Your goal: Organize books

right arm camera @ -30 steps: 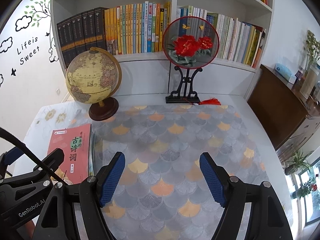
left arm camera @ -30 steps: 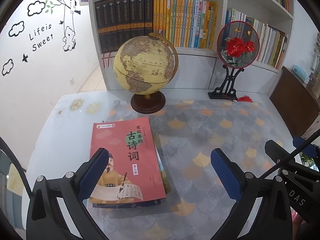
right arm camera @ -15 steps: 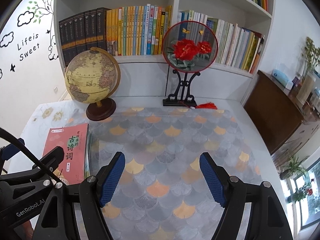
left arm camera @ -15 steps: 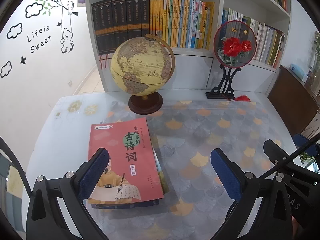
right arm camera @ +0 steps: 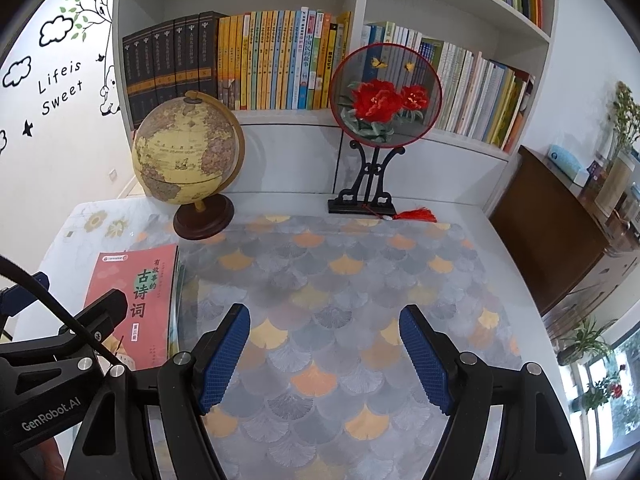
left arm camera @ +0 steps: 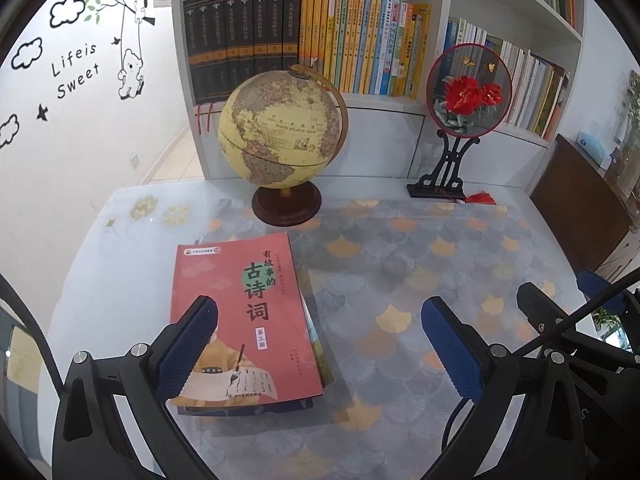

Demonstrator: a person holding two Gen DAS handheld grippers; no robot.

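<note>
Your left gripper (left arm camera: 318, 350) and right gripper (right arm camera: 324, 354) both hang above the table (left arm camera: 100, 280) with their jaws spread wide and nothing between them. The red poetry book (left arm camera: 240, 312) lies flat on top of a small stack of books (left arm camera: 316, 344) at the table's left, just in front of the globe (left arm camera: 280, 136). That squared pile fits either a finished gathering or books waiting for the bookshelf (right arm camera: 360, 12), so I wouldn't commit to a grasp from this alone.
</note>
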